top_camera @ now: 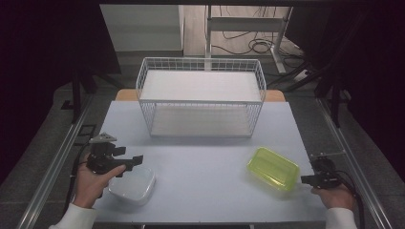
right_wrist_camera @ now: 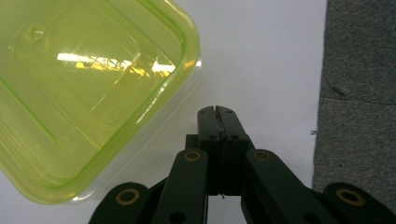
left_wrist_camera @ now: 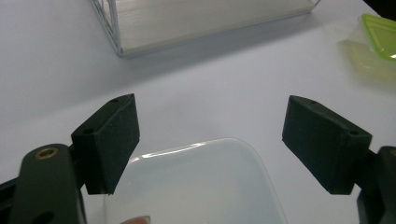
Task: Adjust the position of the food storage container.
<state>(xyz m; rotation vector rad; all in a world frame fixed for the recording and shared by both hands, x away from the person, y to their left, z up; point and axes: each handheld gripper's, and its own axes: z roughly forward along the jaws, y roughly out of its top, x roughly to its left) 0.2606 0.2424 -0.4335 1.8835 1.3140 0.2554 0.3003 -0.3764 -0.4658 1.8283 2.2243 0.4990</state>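
Observation:
A clear white plastic container [top_camera: 132, 184] rests at the table's front left. My left gripper [top_camera: 130, 164] hovers over its near-left corner, jaws spread wide; in the left gripper view the container [left_wrist_camera: 196, 186] lies below and between the open pads [left_wrist_camera: 109, 140], untouched. A yellow-green lidded container [top_camera: 273, 168] sits at the front right. My right gripper [top_camera: 305, 180] is just to its right, low over the table. In the right gripper view its jaws [right_wrist_camera: 218, 112] are pressed together with nothing between them, beside the green container's [right_wrist_camera: 79, 93] corner.
A white wire basket [top_camera: 200, 95] with two shelves stands at the table's far middle. The table's right edge [right_wrist_camera: 324, 93] meets grey carpet close to my right gripper. Bare tabletop [top_camera: 205, 162] lies between the two containers.

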